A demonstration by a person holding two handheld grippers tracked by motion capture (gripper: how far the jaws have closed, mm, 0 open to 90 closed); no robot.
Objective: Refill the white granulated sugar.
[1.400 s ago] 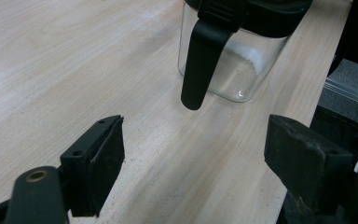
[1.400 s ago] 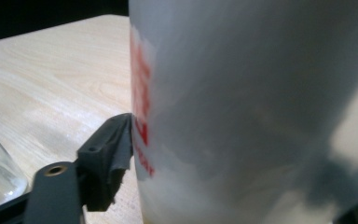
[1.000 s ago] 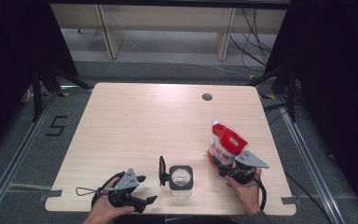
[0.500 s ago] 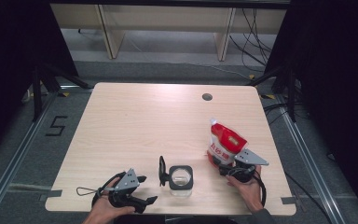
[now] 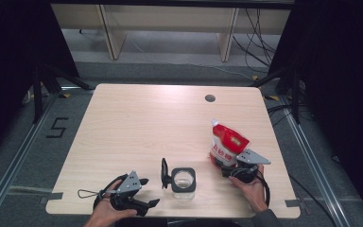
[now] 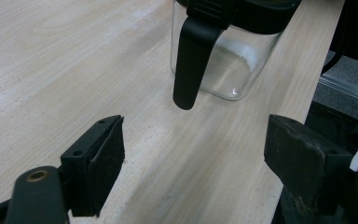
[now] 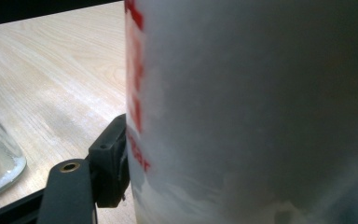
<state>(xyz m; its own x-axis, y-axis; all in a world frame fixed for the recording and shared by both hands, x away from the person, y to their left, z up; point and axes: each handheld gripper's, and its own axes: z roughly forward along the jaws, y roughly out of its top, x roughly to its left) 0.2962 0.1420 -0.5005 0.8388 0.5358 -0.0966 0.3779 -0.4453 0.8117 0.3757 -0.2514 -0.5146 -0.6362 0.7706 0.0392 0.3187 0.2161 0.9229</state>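
Observation:
A red and white spouted pouch (image 5: 228, 141) stands upright near the table's right front. My right gripper (image 5: 224, 164) is shut on its lower part. In the right gripper view the pouch (image 7: 261, 116) presses against the left pad (image 7: 112, 161), and the other jaw is hidden behind it. A clear glass jar (image 5: 183, 180) with a black rim stands at the front centre, its black flap (image 5: 164, 172) hanging on its left side. My left gripper (image 5: 150, 192) lies left of the jar, open. Seen from the left gripper (image 6: 200, 158), its jaws are spread wide, pointing at the jar (image 6: 228, 65) and the flap (image 6: 190, 65).
The light wooden table (image 5: 142, 118) has a round cable hole (image 5: 210, 98) at the back right. Its front edge runs just below both hands. Dark frame legs and cables stand on the floor around it, and a floor mark (image 5: 56, 127) lies to the left.

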